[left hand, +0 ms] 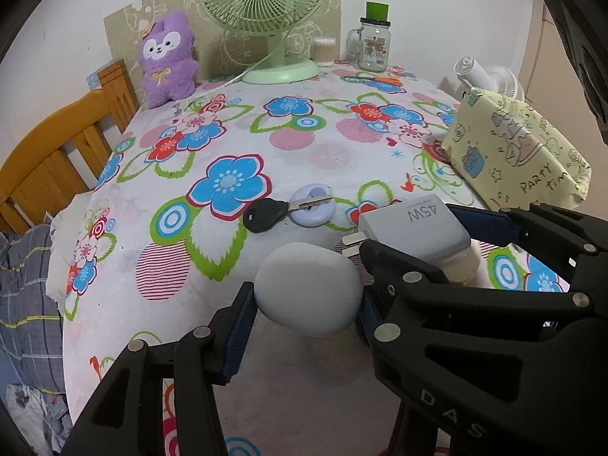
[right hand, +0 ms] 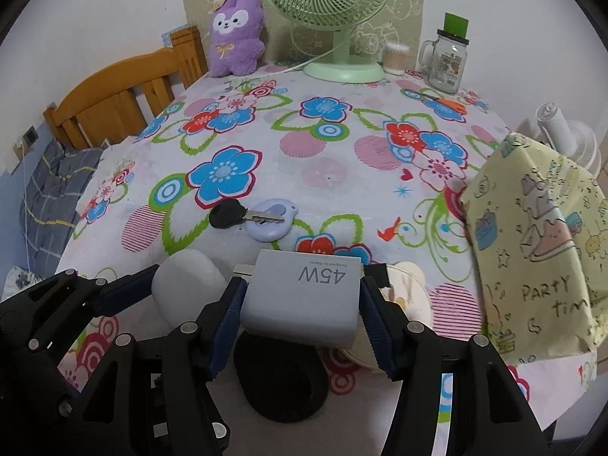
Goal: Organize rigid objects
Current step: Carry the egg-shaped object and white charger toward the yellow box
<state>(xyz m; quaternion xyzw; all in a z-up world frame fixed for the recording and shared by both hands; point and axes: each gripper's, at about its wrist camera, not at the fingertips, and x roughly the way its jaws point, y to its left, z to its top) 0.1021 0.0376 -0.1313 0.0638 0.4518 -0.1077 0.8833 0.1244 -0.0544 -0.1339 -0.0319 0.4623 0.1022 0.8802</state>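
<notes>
My left gripper is shut on a pale grey egg-shaped case, held above the flowered tablecloth; it also shows in the right wrist view. My right gripper is shut on a grey 45W charger block, seen in the left wrist view just right of the case. A black-headed key lies across a lilac oval tag on the cloth ahead. A black round object lies under the charger. A cream round object sits to its right.
A yellow "PARTY TIME" pouch stands at the right. At the back are a green fan, a purple plush, a glass mug jar, a cotton-swab box and orange scissors. A wooden headboard is left.
</notes>
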